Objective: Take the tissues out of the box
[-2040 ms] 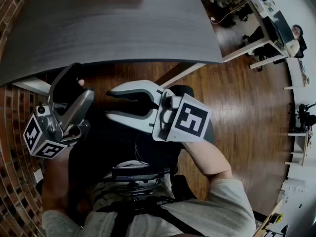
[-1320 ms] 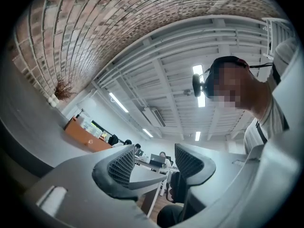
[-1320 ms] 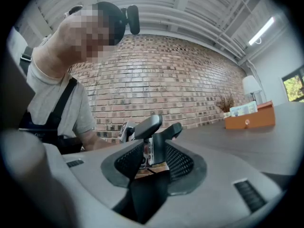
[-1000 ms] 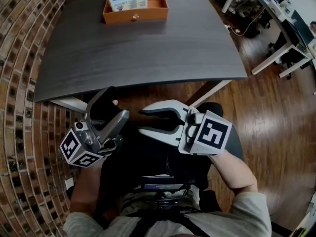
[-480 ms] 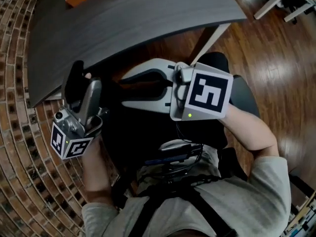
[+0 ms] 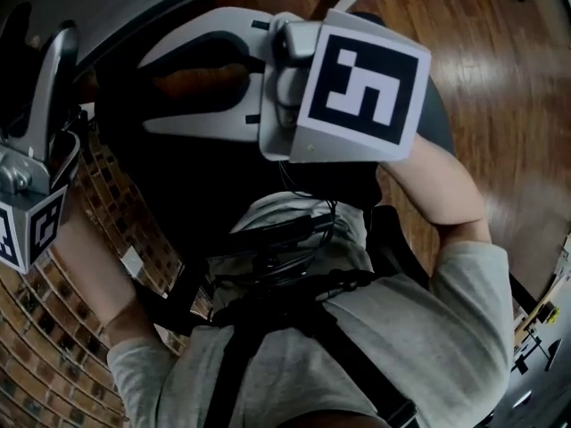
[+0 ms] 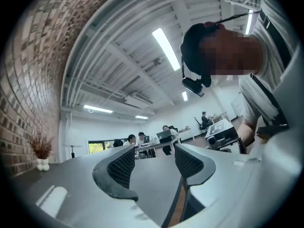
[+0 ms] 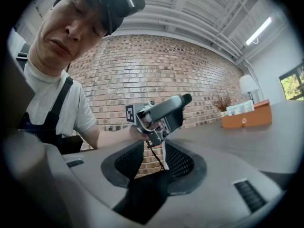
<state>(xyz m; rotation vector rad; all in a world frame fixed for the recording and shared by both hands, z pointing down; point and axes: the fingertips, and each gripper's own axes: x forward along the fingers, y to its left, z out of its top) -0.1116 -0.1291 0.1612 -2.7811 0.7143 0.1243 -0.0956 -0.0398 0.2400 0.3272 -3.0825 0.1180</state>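
Right claw (image 6: 144, 94) risen closer in head view, spread | left claw (image 7: 154, 161) spread

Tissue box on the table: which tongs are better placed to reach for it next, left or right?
Right, probably. The right gripper has the tissue box in its view, in the orange tray, and its tongs stand open and empty. The left gripper sees table but no box.

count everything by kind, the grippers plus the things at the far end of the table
grippers: 2 (left gripper, right gripper)
orange box: 1
tissue pack: 1
lamp: 1
vase of dried stems: 1
total: 6
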